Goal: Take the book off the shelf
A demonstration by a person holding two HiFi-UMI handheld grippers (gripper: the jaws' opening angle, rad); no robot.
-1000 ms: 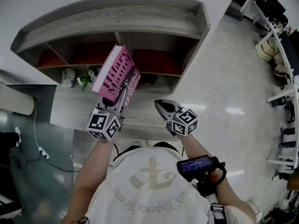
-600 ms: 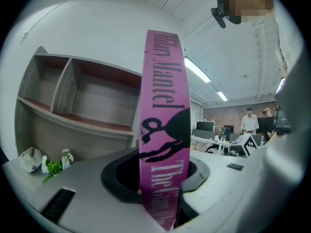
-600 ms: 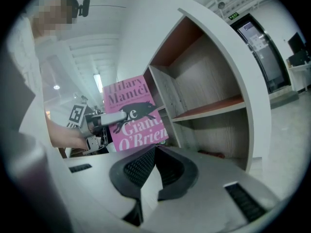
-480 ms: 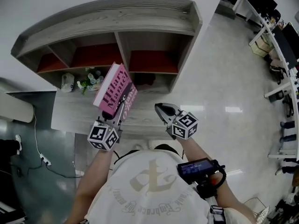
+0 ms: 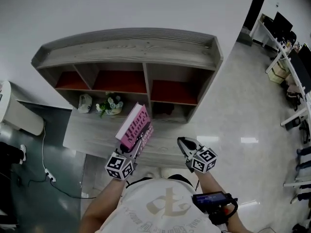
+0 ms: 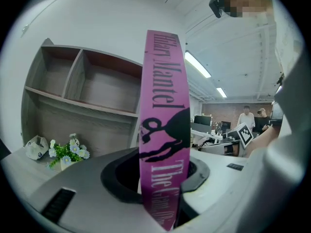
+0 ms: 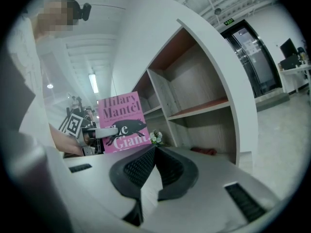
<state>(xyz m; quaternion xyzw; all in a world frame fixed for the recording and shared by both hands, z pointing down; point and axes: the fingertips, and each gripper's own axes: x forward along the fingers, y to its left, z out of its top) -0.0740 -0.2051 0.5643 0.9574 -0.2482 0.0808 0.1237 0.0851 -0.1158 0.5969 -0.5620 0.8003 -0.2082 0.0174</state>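
White printed T-shirt (image 5: 165,208), black wrist device (image 5: 214,201)

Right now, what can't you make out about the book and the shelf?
- Book spine, left gripper view: lowest words sink between the left gripper's jaws clamped on it.
- Book cover, right gripper view: bottom hidden behind the shut right gripper.
- Dark thing in the shelf's lower right compartment, head view: shadowed, too small.
- Pale object beside the flowers, head view: too small.
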